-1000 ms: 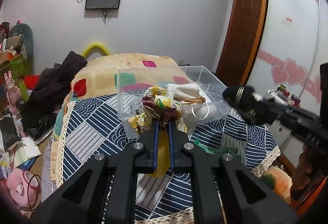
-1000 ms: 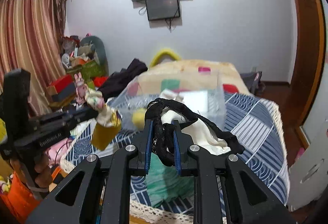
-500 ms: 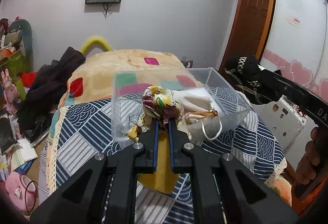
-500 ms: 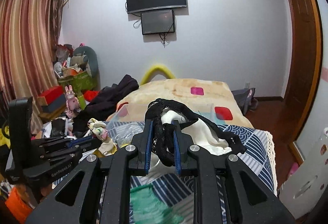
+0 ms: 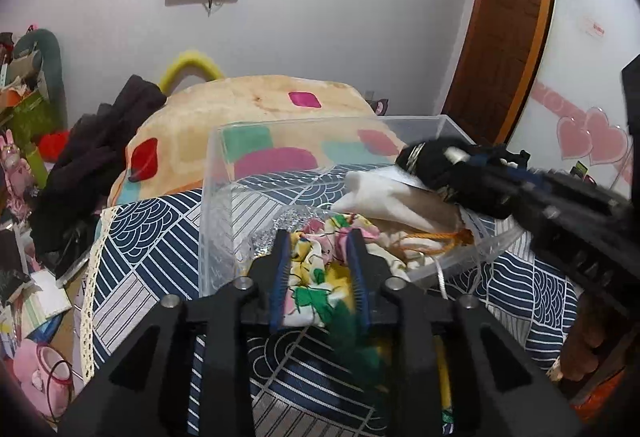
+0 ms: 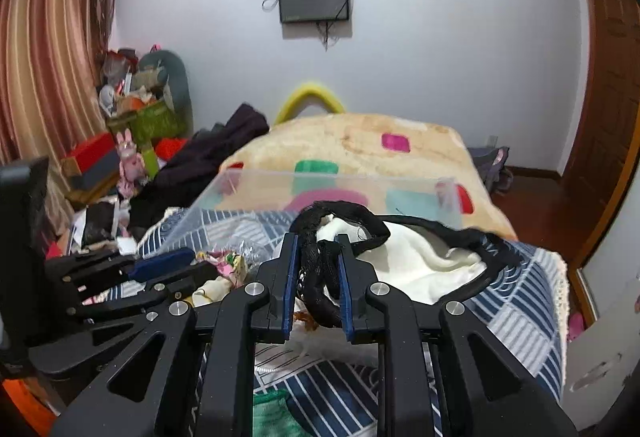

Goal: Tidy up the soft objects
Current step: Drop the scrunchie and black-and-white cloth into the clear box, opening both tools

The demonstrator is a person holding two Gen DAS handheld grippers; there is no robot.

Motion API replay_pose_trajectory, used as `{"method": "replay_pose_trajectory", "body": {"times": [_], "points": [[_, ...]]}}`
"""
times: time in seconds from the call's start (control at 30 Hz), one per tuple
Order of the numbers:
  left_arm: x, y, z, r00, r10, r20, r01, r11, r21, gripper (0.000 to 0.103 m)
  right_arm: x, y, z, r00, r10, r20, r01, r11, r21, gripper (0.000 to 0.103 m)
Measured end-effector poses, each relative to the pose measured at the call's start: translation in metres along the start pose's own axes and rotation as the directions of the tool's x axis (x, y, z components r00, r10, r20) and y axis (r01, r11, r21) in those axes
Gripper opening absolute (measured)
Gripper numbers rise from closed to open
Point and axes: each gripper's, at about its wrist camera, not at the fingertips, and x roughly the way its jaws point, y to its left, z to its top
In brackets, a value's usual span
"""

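The left tongs point(image 5: 318, 269) stand wide apart over the clear plastic bin point(image 5: 216, 173), with the floral fabric item point(image 5: 316, 265) lying loose between the two blue-lined fingers rather than clamped. The right tongs point(image 6: 318, 265) are closed narrowly on a black lace item point(image 6: 320, 277), held above the near right part of the bin, over a white cloth pouch point(image 6: 412, 261) that rests inside.

**Risks from this position**
- The black lace item trails a long loop to the right, past the white cloth pouch. On release, that loop may drape over the bin wall and pull the rest out onto the bed point(image 6: 520, 301).
- Lace may snag on the finger edges of the right tongs and lift out again on withdrawal.
- The two tongs work near one another over the same bin. A sideways move of either may cause a collision or nudge the light bin along the bed.
- The floral fabric item may catch on the left fingers as they retreat.

**Condition of the items**
- Floral fabric item: crumpled, with a yellow, pink and green print, lying in the bin near its front wall.
- Black lace item: thin, limp, stringy, bunched at the grip.
- A green fabric piece point(image 6: 272, 413) lies on the bed outside the bin, apparently not yet sorted.
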Motion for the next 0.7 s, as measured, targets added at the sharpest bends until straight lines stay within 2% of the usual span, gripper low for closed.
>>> {"method": "replay_pose_trajectory", "body": {"times": [0.07, 0.13, 0.2, 0.27, 0.43, 0.6, 0.7], "points": [[0.002, 0.004, 0.0, 1.0, 0.007, -0.003, -0.007, 1.0, -0.012, 0.043, 0.01, 0.001, -0.002, 0.999, 0.009, -0.031, -0.009, 1.0, -0.007, 0.016], [0.004, 0.007, 0.0, 1.0, 0.026, -0.008, -0.026, 0.999, -0.028, 0.061, 0.018, 0.001, -0.006, 0.998, 0.006, -0.062, -0.007, 1.0, -0.019, 0.016], [0.005, 0.013, 0.0, 0.999, 0.032, -0.009, -0.033, 0.998, -0.048, 0.068, 0.025, 0.001, -0.01, 0.995, 0.011, -0.095, -0.013, 1.0, -0.024, 0.019], [0.006, 0.017, 0.0, 1.0, 0.011, -0.018, -0.012, 0.998, -0.063, 0.068, 0.028, -0.001, -0.014, 0.991, 0.028, -0.128, -0.031, 0.999, -0.02, 0.021], [0.001, 0.013, 0.0, 1.0, 0.026, -0.016, -0.027, 0.999, -0.044, 0.071, 0.018, -0.003, -0.013, 0.991, 0.025, -0.128, -0.029, 0.999, -0.031, 0.043], [-0.017, 0.007, 0.001, 0.999, 0.042, 0.02, -0.041, 0.999, -0.018, 0.075, -0.003, -0.004, -0.012, 0.996, 0.026, -0.081, -0.03, 0.999, -0.038, 0.044], [-0.031, 0.002, 0.0, 0.998, 0.045, 0.044, -0.045, 0.999, 0.003, 0.077, -0.016, -0.005, -0.009, 0.998, 0.022, -0.053, -0.023, 0.999, -0.036, 0.049]]}}
